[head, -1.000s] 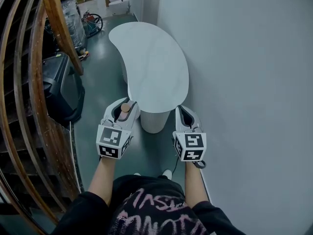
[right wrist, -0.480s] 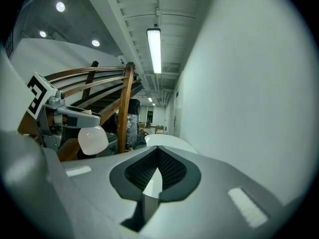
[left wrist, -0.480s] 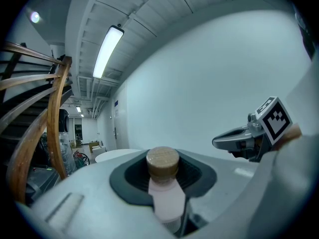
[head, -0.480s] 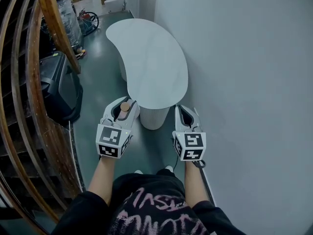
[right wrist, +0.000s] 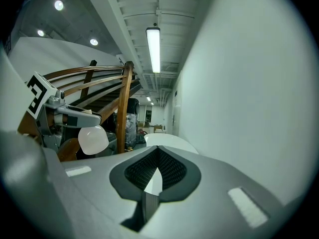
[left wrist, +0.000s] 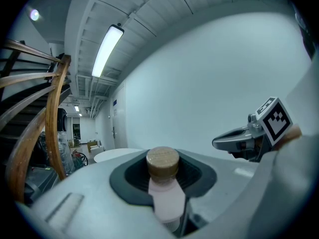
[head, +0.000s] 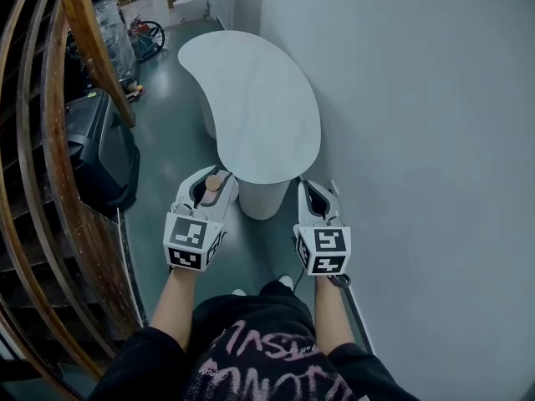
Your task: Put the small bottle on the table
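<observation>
**Head view.** One small bottle (head: 214,184) is held upright in the fingers of the left gripper (head: 211,177), with its brown cap (head: 214,181) uppermost. The bottle is carried in the air just short of the near end of the white tabletop (head: 259,98) and is not touching it. The right gripper (head: 313,192) is held level beside the left, near the wall (head: 418,140), and nothing is carried in it. One tabletop is counted, bare across all of its visible surface, and two grippers.

**Left gripper view.** The fingers are closed on the pale body of the bottle (left wrist: 165,195), below the cap. The grasp is therefore judged complete. The tabletop (left wrist: 115,155) is seen ahead and well apart from the bottle.

**Right gripper view.** The ribbed fingers (right wrist: 172,169) are brought together, and no object is seen between them. The rounded base of the bottle (right wrist: 93,139) is seen under the left gripper at the left edge.

**Progress.** The pick-up is judged done. The placement is not yet done: the bottle is to be carried forward over the tabletop, lowered until its base rests on it, and released.

**Count.** One bottle, one cap, one tabletop, two grippers.
</observation>
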A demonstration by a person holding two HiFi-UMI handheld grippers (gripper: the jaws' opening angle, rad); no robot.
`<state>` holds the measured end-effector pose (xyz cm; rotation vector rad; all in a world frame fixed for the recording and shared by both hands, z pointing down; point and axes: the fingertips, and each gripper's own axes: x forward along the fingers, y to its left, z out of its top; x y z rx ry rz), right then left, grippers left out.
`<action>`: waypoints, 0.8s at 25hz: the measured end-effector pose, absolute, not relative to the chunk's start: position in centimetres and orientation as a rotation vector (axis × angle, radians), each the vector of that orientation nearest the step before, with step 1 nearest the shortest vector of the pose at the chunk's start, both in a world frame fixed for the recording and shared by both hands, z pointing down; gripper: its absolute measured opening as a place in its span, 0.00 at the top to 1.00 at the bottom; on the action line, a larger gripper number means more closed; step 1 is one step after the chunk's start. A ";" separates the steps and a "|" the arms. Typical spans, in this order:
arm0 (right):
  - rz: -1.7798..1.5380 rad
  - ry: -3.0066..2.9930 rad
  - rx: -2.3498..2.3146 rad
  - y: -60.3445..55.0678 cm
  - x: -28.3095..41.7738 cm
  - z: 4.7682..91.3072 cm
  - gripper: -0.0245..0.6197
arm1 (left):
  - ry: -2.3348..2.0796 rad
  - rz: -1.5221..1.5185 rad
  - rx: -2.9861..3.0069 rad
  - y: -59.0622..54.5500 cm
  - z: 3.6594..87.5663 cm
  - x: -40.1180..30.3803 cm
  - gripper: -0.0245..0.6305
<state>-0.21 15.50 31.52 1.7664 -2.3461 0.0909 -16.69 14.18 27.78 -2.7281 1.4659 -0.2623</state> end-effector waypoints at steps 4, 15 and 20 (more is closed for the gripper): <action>0.090 -2.342 1.781 15.4 -0.5 31.6 0.94 | 1.453 -0.267 -2.730 14.1 27.9 -17.0 0.79; 0.071 -2.347 1.794 14.9 -0.8 31.1 0.94 | 1.438 -0.254 -2.725 13.5 27.6 -17.2 0.79; 0.072 -2.363 1.796 14.2 -0.5 31.5 0.94 | 1.440 -0.260 -2.709 12.9 27.8 -16.8 0.79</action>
